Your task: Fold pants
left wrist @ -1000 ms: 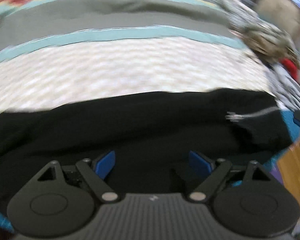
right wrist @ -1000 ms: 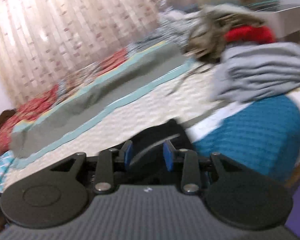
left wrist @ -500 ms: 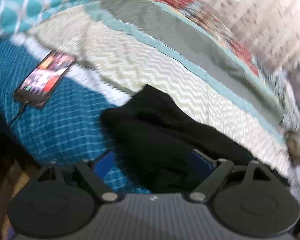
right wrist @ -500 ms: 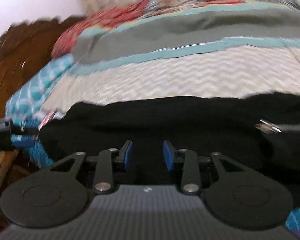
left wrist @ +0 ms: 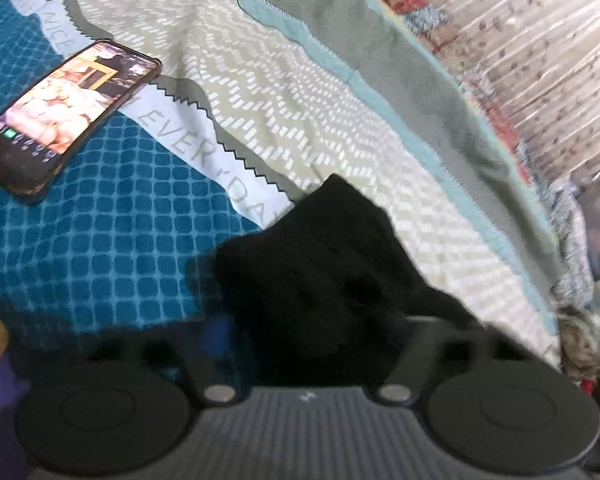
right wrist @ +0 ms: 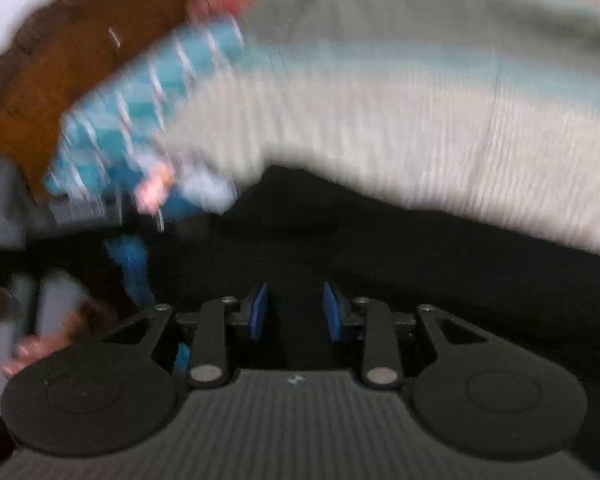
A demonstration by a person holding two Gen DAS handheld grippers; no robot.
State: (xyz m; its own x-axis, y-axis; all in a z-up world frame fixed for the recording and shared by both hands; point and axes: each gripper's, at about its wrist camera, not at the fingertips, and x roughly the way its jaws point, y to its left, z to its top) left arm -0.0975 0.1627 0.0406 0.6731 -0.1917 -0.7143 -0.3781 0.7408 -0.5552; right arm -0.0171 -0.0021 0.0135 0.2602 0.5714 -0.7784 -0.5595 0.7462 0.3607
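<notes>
The black pants (left wrist: pixel 332 248) lie along the near edge of a bed. In the left wrist view one bunched end of them rises between the blurred fingers of my left gripper (left wrist: pixel 312 320). Its jaws are closing on that cloth, and the right-hand finger is hidden behind it. The right wrist view is smeared by motion. There my right gripper (right wrist: pixel 294 308) has a fold of the black pants (right wrist: pixel 420 264) between its blue pads (right wrist: pixel 258 312), and its jaws are closing a little tighter.
A lit phone (left wrist: pixel 64 120) lies on the teal checked cover (left wrist: pixel 100 240), left of the pants. Beyond is a cream zigzag bedspread (left wrist: pixel 300 92) and a curtain (left wrist: pixel 560 60). A wooden headboard (right wrist: pixel 60 60) and a person's hand (right wrist: pixel 24 348) on a grey handle show at left.
My left gripper swung to the pants' end near the phone, and its wide jaws closed in around the cloth. My right gripper swept along the pants towards the headboard, still shut on them.
</notes>
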